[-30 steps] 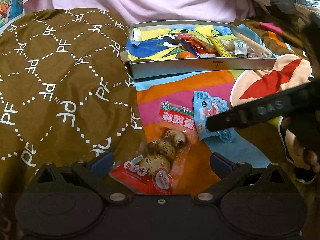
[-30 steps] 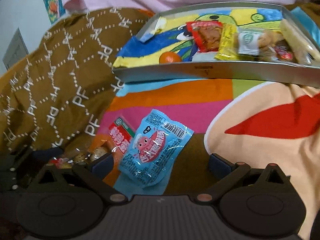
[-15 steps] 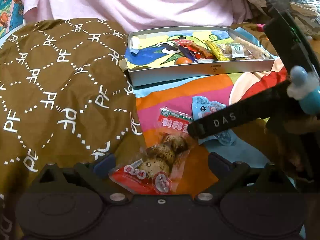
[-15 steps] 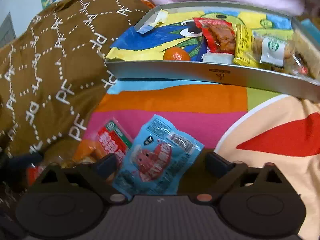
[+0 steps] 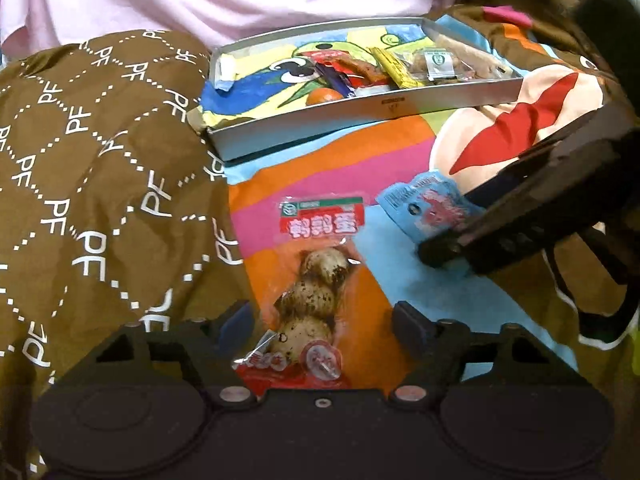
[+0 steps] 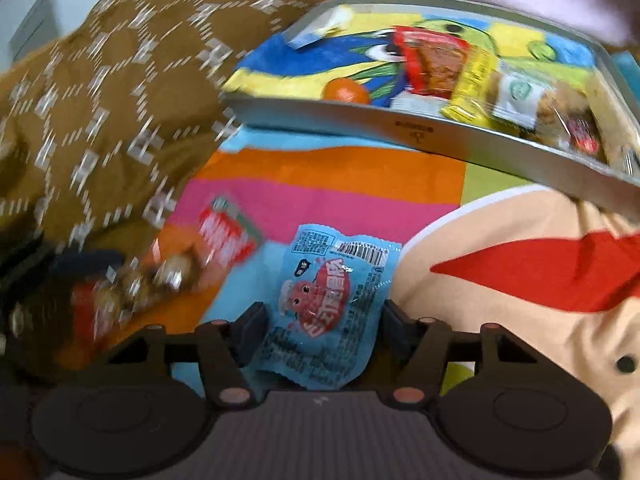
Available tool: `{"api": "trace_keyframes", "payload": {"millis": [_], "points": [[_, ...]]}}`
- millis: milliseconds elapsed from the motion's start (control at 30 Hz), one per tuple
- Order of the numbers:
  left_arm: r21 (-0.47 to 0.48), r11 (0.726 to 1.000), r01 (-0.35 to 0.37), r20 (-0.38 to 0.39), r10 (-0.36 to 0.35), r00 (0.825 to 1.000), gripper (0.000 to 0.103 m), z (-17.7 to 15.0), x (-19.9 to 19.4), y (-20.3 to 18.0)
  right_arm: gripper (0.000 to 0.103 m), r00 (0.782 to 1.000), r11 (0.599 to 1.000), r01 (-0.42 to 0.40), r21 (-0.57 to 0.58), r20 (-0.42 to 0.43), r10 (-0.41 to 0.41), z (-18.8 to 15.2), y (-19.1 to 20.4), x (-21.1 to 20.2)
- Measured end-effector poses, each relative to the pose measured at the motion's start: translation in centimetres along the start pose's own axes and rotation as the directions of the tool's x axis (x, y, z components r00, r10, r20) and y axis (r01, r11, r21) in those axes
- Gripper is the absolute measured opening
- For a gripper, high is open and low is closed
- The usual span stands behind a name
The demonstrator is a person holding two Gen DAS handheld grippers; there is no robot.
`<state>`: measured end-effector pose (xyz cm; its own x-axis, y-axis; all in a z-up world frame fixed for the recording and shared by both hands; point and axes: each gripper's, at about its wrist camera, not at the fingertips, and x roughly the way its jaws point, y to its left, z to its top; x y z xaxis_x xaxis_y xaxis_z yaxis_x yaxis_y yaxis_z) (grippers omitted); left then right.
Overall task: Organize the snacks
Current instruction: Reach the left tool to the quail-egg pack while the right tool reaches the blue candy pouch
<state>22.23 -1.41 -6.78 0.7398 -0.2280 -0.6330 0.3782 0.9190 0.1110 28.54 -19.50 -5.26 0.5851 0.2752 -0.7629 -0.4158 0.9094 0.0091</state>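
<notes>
Both grippers straddle loose packs short of the tray: left gripper spread around the egg pack, right gripper spread around the blue pack — next, pinch and carry to the tray.

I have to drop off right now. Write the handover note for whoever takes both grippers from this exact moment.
Left gripper: open, straddling the quail egg pack on the bedspread, not yet clamped.
Right gripper: fingers close on either side of the blue snack packet; contact unclear, it looks unlifted.
Tray: straight ahead, already holding an orange, a red packet, a yellow packet and wrapped cookies.
Done: those snacks are in the tray.
Left: grip both packs and place them in the tray.
</notes>
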Motion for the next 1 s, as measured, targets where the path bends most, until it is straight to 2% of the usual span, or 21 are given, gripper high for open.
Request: {"api": "trace_keyframes", "payload": {"millis": [167, 233, 367, 433, 600, 767, 867, 1000], "points": [[-0.083, 0.994, 0.067, -0.037, -0.07, 0.997, 0.072, 0.6, 0.2, -0.3, 0.068, 0.998, 0.993, -0.067, -0.098, -0.029, 0.064, -1.3, -1.8, -2.2], [-0.097, 0.994, 0.056, -0.05, -0.061, 0.997, 0.074, 0.9, 0.6, -0.4, 0.074, 0.997, 0.993, -0.081, -0.088, -0.021, 0.08, -1.9, -2.6, -2.9], [-0.144, 0.989, 0.031, -0.066, -0.041, 0.997, 0.079, 1.5, 1.5, -0.5, 0.079, 0.998, 0.998, -0.059, -0.025, -0.007, 0.059, -2.2, -3.0, -3.4], [-0.158, 0.987, 0.019, -0.073, -0.03, 0.997, 0.079, 1.9, 1.9, -0.5, 0.086, 0.999, 0.999, -0.04, -0.032, -0.009, 0.04, -2.2, -2.2, -3.1], [-0.158, 0.987, -0.023, -0.094, 0.008, 0.996, 0.079, 2.7, 2.8, -0.7, 0.09, 1.0, 0.998, -0.007, -0.068, -0.008, 0.007, -2.4, -1.3, -2.4], [-0.168, 0.985, -0.033, -0.116, 0.013, 0.993, 0.07, 3.5, 3.4, -1.1, 0.087, 1.0, 1.0, -0.025, 0.002, -0.016, 0.025, -2.3, -2.1, -2.4], [-0.194, 0.98, -0.051, -0.142, 0.023, 0.99, 0.061, 4.1, 3.9, -1.3, 0.078, 1.0, 1.0, -0.019, 0.002, -0.012, 0.019, -2.3, -1.9, -2.4], [-0.28, 0.955, -0.097, -0.191, 0.044, 0.981, 0.055, 5.0, 4.2, -1.3, 0.065, 1.0, 1.0, -0.026, 0.004, -0.009, 0.026, -2.4, -1.6, -2.7]]}}
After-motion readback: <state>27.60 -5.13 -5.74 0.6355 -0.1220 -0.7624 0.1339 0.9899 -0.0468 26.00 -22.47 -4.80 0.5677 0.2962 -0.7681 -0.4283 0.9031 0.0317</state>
